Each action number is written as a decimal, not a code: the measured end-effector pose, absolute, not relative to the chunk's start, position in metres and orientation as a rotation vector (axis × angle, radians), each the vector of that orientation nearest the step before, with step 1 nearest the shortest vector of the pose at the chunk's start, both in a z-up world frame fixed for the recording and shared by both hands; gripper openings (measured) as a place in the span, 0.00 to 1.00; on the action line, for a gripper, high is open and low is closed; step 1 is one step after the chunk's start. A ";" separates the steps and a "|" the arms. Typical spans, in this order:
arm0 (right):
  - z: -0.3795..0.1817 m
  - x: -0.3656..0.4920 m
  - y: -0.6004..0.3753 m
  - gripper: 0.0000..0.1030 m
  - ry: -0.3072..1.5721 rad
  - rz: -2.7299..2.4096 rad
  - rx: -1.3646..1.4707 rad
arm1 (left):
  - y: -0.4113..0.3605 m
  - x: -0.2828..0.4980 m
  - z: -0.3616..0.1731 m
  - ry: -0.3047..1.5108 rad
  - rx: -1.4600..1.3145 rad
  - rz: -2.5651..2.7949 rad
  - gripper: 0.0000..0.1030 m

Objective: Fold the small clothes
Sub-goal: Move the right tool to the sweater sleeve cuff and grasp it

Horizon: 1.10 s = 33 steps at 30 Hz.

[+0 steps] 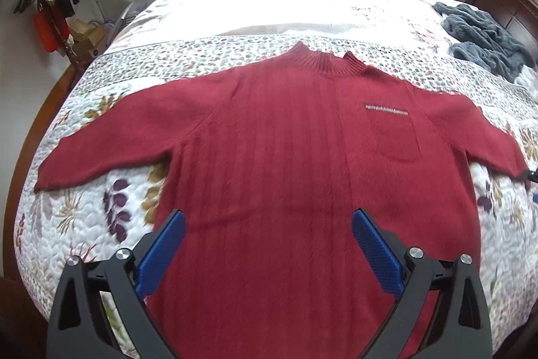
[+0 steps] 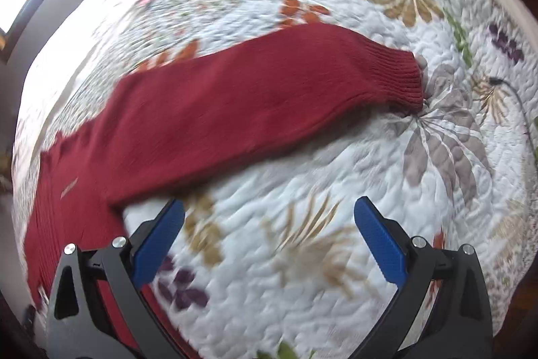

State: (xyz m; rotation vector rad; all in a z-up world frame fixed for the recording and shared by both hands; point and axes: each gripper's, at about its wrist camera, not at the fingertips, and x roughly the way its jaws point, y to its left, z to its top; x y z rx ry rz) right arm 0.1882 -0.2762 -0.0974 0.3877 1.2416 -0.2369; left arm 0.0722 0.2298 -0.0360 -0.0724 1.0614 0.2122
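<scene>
Bed [image 1: 101, 110], floral quilt: red sweater [image 1: 285, 157] spread flat, sleeves out; grey fleece [image 1: 484, 36] heaped near headboard; thin black cable [image 2: 517, 96] beside cuff.

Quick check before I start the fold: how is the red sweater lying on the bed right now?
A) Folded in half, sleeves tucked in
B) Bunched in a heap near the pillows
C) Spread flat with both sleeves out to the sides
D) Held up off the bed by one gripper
C: the red sweater lies flat on the quilt, sleeves out to each side, and both the left gripper and right gripper are open and empty.
</scene>
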 end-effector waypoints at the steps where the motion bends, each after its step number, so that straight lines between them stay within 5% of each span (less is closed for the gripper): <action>1: -0.105 0.195 -0.289 0.97 1.252 -0.244 0.419 | 0.227 0.079 -0.037 1.063 -0.078 0.211 0.96; 11: -0.144 0.237 -0.353 0.93 1.254 -0.301 0.566 | 0.212 0.107 -0.043 1.055 -0.038 0.214 0.96; 16: -0.138 0.247 -0.356 0.51 1.250 -0.340 0.504 | 0.217 0.109 -0.047 1.060 -0.029 0.232 0.96; 24: -0.110 0.238 -0.352 0.06 1.175 -0.232 0.488 | 0.230 0.103 -0.052 1.071 -0.033 0.252 0.96; 33: -0.055 0.246 -0.265 0.05 1.088 -0.061 0.388 | 0.255 0.097 -0.053 1.073 -0.079 0.283 0.96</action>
